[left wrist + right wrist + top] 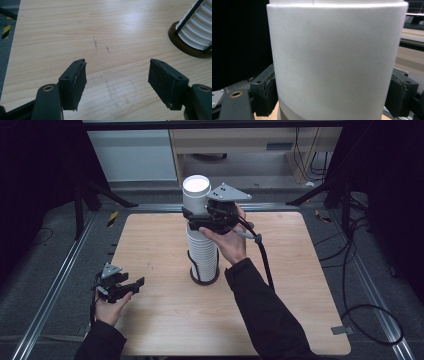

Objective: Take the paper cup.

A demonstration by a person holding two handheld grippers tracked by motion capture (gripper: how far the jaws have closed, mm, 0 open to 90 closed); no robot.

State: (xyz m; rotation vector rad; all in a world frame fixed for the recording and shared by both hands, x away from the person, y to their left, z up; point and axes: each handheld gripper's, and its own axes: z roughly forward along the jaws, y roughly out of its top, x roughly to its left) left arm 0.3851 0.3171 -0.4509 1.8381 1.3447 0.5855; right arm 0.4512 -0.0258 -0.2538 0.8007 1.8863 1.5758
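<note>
A tall stack of white ribbed paper cups [202, 250] stands in a holder with a dark round base [196, 279] and black rods, at the middle of the wooden table [165, 320]. At the top, a white cup [196, 192] sits higher than the rest, its whole side showing. My right gripper [200, 217] is shut on this top cup [332, 57]; its pads [265, 92] press both sides. Near the table's left edge, my left gripper [136, 286] is open and empty. The left gripper view has its jaws [117, 77] wide apart over bare wood, with the stack [200, 27] and base [180, 41] at upper right.
A metal rail frame [55, 285] runs around the table. Black cables [360, 315] lie on the grey floor at the right. A desk and cabinet [240, 150] stand beyond the far edge. A faint pencilled circle [120, 97] marks the wood under the left gripper.
</note>
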